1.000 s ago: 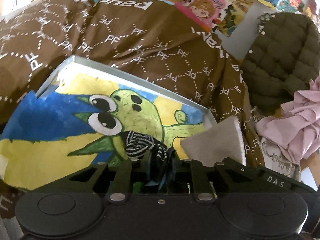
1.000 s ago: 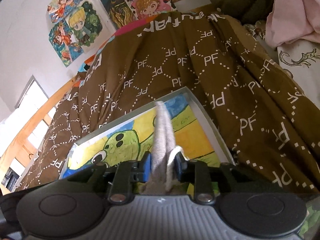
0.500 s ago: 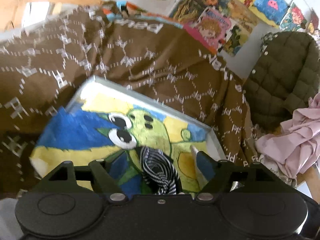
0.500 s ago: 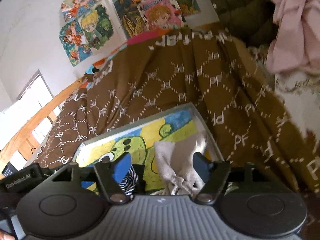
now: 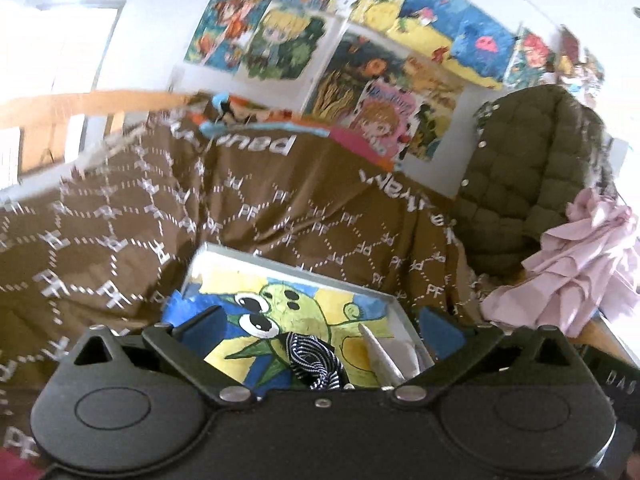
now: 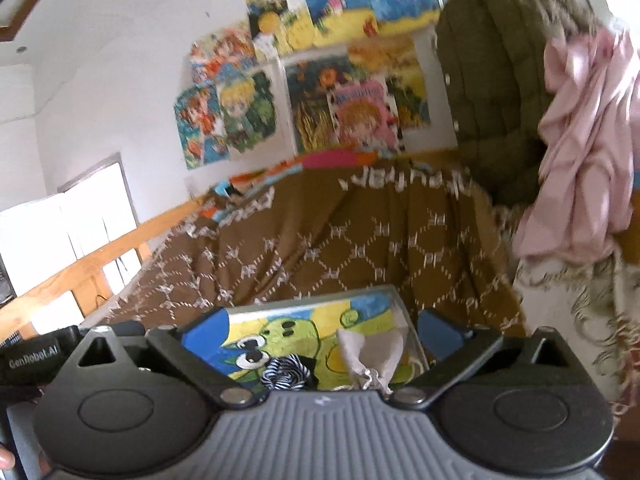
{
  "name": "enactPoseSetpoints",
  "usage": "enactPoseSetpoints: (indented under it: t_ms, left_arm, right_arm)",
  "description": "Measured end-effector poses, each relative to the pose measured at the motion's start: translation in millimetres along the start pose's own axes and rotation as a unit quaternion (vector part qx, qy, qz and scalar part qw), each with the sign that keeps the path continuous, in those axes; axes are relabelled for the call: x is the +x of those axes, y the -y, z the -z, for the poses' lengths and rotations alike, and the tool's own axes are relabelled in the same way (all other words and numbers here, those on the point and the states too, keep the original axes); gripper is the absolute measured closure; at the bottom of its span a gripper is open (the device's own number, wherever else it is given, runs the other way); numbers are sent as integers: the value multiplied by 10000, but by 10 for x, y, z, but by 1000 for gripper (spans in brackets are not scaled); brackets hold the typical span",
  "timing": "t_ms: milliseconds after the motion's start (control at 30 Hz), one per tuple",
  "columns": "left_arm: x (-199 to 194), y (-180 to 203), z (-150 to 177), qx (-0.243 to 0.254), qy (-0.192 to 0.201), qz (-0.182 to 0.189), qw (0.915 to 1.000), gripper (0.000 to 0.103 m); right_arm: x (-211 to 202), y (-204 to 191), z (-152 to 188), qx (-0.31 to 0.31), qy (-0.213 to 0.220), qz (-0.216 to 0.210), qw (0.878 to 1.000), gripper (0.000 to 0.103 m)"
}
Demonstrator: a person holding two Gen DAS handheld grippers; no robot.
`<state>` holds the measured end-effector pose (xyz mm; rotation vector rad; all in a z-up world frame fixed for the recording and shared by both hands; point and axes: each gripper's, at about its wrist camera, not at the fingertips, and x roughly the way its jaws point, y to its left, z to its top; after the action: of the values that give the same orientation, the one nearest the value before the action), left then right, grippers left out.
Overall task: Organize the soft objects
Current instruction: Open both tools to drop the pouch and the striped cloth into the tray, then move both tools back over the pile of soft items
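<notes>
Striped sock [image 5: 314,362] and grey sock [image 6: 374,354] lie in the box [image 5: 288,270] — both tongs [image 5: 320,332] [image 6: 320,330] spread, empty.

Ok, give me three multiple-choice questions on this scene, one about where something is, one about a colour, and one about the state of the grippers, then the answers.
1. Where does the striped sock lie?
A. In the painted box
B. On the olive quilted jacket
C. On the pink garment

2. What colour is the sock beside the striped one?
A. Red
B. Beige-grey
C. Bright green

3. How do the two grippers stand?
A. Both shut on socks
B. Left open, right shut
C. Both open, holding nothing

Answers:
1 A, since the striped sock rests on the cartoon painting inside the box.
2 B, since the right wrist view shows pale beige-grey fabric next to it.
3 C, since the left gripper and the right gripper both show blue pads spread wide apart with the socks lying free below.
</notes>
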<state>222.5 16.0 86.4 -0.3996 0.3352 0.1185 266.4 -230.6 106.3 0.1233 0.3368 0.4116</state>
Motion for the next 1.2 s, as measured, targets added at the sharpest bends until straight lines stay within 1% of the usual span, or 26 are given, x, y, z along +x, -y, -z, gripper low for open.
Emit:
enactPoseSetpoints:
  t_ms: [133, 333, 467, 633, 867, 967, 1067, 1200]
  left_arm:
    - [-371, 43, 44, 305, 128, 77, 9994, 1]
    - [-869, 53, 165, 522, 333, 191, 9979, 1]
    - [-1104, 32, 317, 692, 381, 246, 9966, 1]
    - [-1238, -40, 518, 885, 246, 187, 9956, 1]
    - [-1306, -169, 733, 962, 20, 189, 9952, 1]
    - [-1340, -224, 814, 995, -52, 226, 9948, 1]
    - [-1351, -293, 893, 1024, -165, 286, 9942, 1]
    - [-1316, -350, 1008, 1058, -374, 381, 9930, 1]
  right_arm:
    - [-356, -76, 117, 33, 179, -8, 9998, 1]
    - [-763, -173, 372, -156, 227, 237, 9993, 0]
    - [-894, -261, 534, -271, 85, 393, 9988, 0]
    - [-1031, -344, 674, -322, 28, 420, 9986, 0]
    - [-1243, -307, 984, -116, -112, 552, 9983, 0]
    - [-1301, -306, 1131, -64, -309, 617, 9976, 0]
    - [-1288, -328, 1227, 8, -659, 498, 9966, 0]
    - [-1237, -388, 1314, -49, -996, 511, 9937, 1]
